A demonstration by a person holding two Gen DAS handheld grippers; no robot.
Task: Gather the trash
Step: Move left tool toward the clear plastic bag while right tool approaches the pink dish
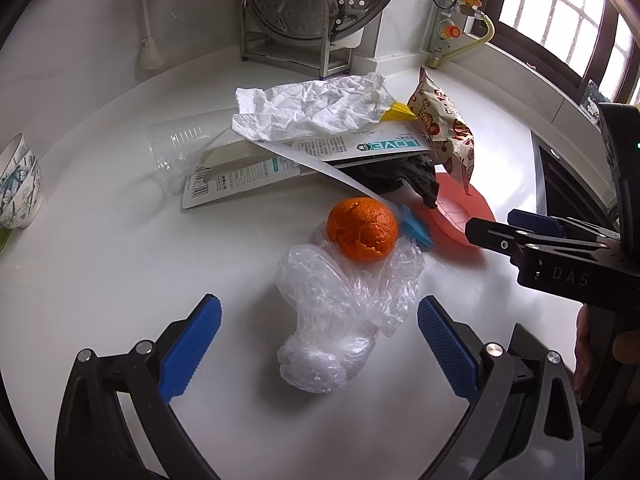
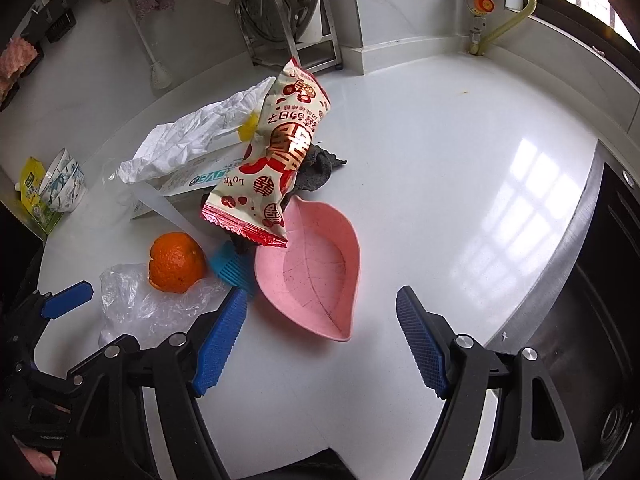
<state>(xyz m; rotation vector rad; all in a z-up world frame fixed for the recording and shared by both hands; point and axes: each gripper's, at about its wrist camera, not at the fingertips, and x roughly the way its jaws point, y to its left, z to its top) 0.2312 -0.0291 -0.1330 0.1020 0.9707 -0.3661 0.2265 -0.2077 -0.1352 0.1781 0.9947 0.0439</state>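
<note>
A crumpled clear plastic bag (image 1: 340,312) lies on the white counter between the open jaws of my left gripper (image 1: 319,328). An orange peel (image 1: 362,229) rests on the bag's far edge; it also shows in the right wrist view (image 2: 176,262). Behind lie crumpled white paper (image 1: 312,108), a flat cardboard package (image 1: 280,160), a clear cup (image 1: 180,152) and a red-and-cream snack wrapper (image 2: 280,160). A pink leaf-shaped dish (image 2: 316,276) sits just ahead of my open, empty right gripper (image 2: 320,320).
A dish rack with a steamer plate (image 1: 312,12) stands at the back wall. Patterned bowls (image 1: 20,184) sit at the far left. A dark rag (image 2: 316,172) and a blue brush (image 2: 232,266) lie by the dish. A sink (image 2: 580,340) is on the right.
</note>
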